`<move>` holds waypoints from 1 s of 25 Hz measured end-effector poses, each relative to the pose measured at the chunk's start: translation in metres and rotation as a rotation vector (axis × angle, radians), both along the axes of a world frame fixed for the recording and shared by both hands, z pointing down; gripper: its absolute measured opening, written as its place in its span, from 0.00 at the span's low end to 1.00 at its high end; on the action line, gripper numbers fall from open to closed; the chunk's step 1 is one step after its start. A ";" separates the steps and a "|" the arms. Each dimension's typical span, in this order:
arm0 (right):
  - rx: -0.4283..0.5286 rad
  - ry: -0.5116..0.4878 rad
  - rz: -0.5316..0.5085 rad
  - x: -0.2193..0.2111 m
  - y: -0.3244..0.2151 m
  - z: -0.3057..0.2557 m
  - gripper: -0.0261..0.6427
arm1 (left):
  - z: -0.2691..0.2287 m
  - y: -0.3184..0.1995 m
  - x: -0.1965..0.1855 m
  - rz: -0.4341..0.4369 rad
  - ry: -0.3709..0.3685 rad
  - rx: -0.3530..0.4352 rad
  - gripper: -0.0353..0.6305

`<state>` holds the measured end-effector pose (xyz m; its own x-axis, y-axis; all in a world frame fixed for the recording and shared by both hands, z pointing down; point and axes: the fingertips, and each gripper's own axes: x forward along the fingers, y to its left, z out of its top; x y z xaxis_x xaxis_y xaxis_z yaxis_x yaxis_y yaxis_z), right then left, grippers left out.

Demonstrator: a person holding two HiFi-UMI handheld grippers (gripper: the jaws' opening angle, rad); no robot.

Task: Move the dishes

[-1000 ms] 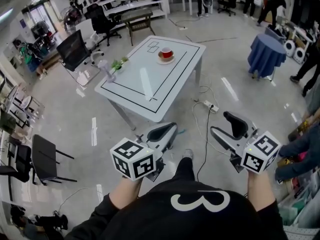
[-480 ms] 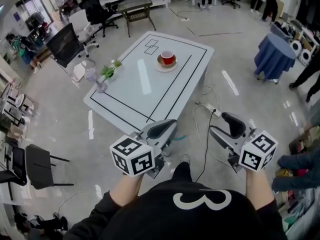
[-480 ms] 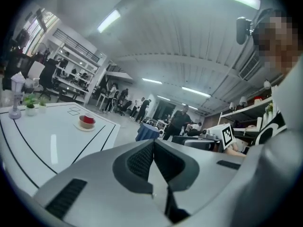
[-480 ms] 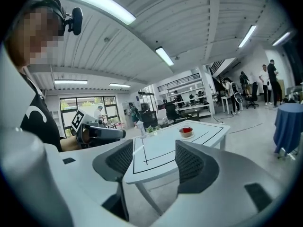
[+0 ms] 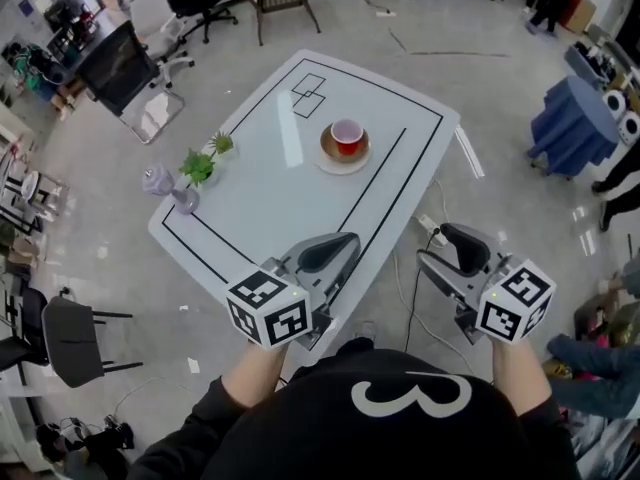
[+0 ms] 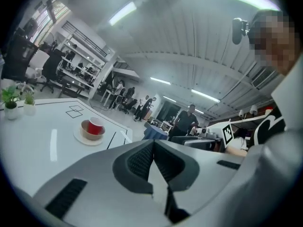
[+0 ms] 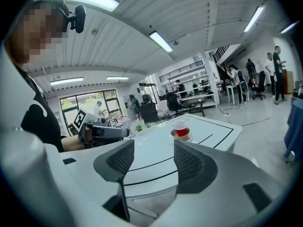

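Two dishes: round red cup (image 5: 347,135), upright, mouth up, on flat round saucer (image 5: 329,156), tan centre, pale rim; both round, no long axis. They sit far half of glossy white rect. table (image 5: 260,208) w/ black lines. L gripper (image 5: 330,251): ribbed dark pads pressed together, empty. R gripper (image 5: 447,256): jaws spread, just been closing, nothing btwn

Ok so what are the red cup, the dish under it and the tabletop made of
Red cup: plastic or glazed ceramic, too small to tell. Dish: tan, matte, perhaps wood or stoneware. Tabletop: white, glossy, likely glass or laminate; ceiling lights streak across it.
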<state>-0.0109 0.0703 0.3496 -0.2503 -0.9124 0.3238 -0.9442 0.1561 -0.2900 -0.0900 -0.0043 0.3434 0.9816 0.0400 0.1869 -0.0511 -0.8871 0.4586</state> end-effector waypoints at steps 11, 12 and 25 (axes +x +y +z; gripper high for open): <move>0.016 -0.003 -0.081 0.031 -0.075 -0.004 0.39 | 0.003 -0.052 0.016 -0.124 -0.012 0.009 0.06; 0.016 -0.003 -0.088 0.034 -0.082 -0.005 0.39 | 0.002 -0.056 0.017 -0.135 -0.015 0.012 0.06; -0.025 -0.053 -0.327 0.085 -0.204 0.020 0.37 | 0.025 -0.127 0.036 -0.475 -0.094 0.010 0.06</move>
<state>0.0738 -0.1332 0.3700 -0.5460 -0.7728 0.3235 -0.8285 0.4409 -0.3452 -0.0543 -0.1310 0.3685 0.8698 -0.4106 0.2735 -0.4922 -0.7600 0.4244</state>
